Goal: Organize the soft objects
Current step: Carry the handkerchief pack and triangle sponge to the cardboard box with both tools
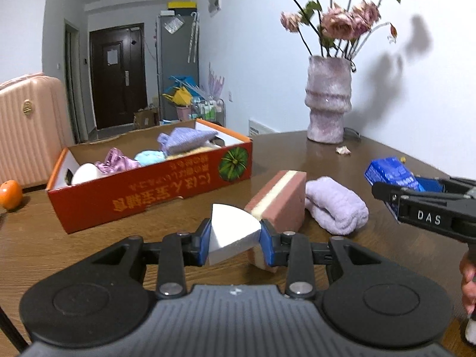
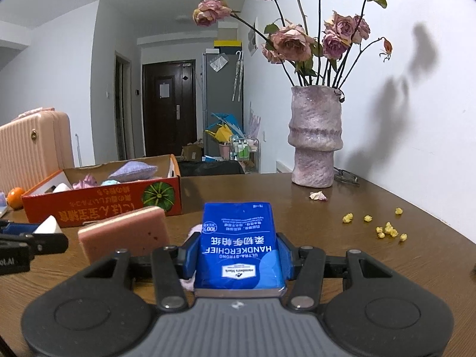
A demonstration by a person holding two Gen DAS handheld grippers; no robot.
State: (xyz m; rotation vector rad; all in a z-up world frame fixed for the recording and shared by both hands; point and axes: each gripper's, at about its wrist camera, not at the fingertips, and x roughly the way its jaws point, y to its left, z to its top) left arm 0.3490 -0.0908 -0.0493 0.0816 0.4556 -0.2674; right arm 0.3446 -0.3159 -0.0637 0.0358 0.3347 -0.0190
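Note:
My left gripper [image 1: 235, 239] is shut on a white wedge-shaped sponge [image 1: 230, 235], held above the brown table [image 1: 89, 247]. Just beyond it stands a pink sponge block [image 1: 282, 199] with a cream stripe, and a rolled lilac towel [image 1: 336, 205] lies to its right. My right gripper [image 2: 238, 260] is shut on a blue handkerchief pack [image 2: 239, 250]; the same pack [image 1: 392, 175] shows at the right of the left wrist view. An orange cardboard box [image 1: 142, 196] at the left holds several soft items: a purple pouch [image 1: 186, 139], lilac cloth and a white ball.
A lilac vase [image 2: 315, 136] of dried roses stands at the back right by the wall. Yellow crumbs [image 2: 383, 227] and a petal [image 2: 317, 195] lie on the table. An orange fruit [image 1: 10, 195] sits left of the box. A pink suitcase [image 1: 26, 128] stands behind.

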